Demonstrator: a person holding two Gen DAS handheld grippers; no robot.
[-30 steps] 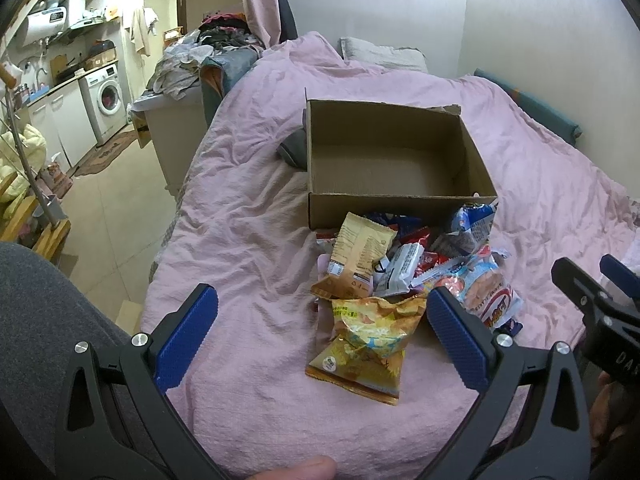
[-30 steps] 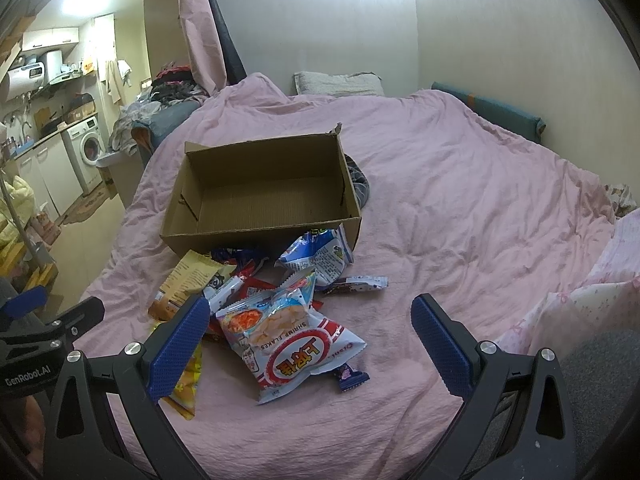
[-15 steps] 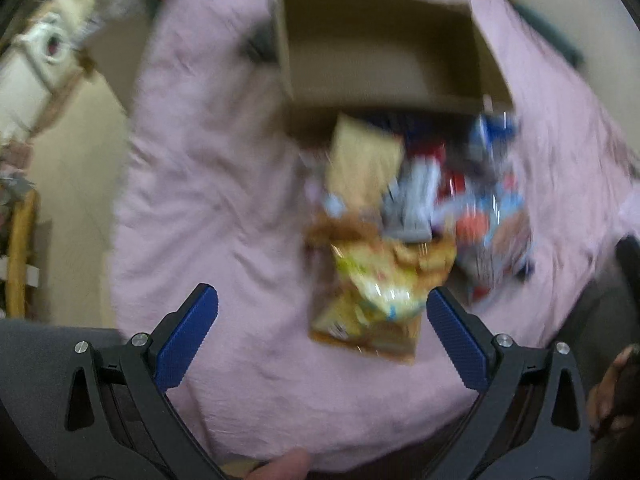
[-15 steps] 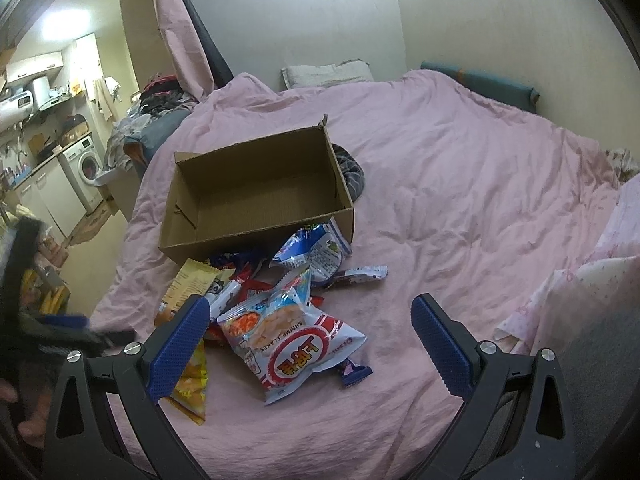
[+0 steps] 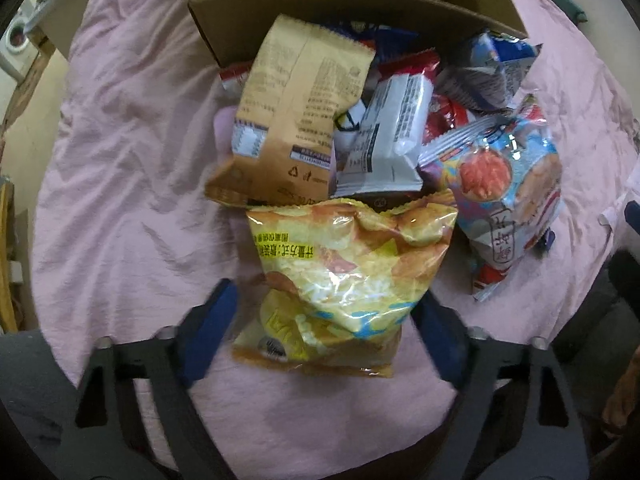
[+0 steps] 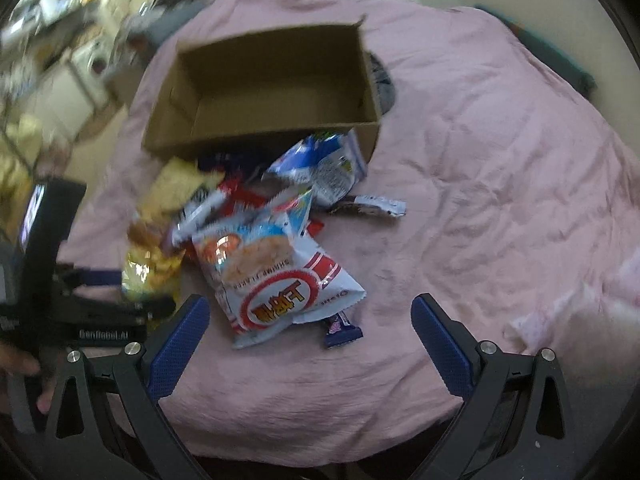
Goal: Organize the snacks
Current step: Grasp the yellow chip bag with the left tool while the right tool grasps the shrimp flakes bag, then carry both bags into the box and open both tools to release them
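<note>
A pile of snack packets lies on the pink bedspread in front of an empty cardboard box (image 6: 272,80). My left gripper (image 5: 324,332) is open, its blue fingers on either side of the near end of a yellow chip bag (image 5: 340,276). Beyond that bag lie a tan packet (image 5: 296,120), a white packet (image 5: 384,132) and a blue-and-red shrimp-flakes bag (image 5: 508,200). My right gripper (image 6: 308,340) is open and empty, just short of the shrimp-flakes bag (image 6: 272,276). The left gripper's body (image 6: 72,312) shows at the right wrist view's left edge.
The box's near wall (image 5: 340,12) stands right behind the pile. A blue bag (image 6: 320,164) leans on the box and a small dark bar (image 6: 342,328) lies near my right fingers. The bed's left edge drops to the floor (image 5: 24,92). Bare bedspread (image 6: 500,200) spreads to the right.
My left gripper has dropped down and forward onto the pile and now straddles the yellow chip bag. My right gripper has tilted down and come closer to the shrimp-flakes bag.
</note>
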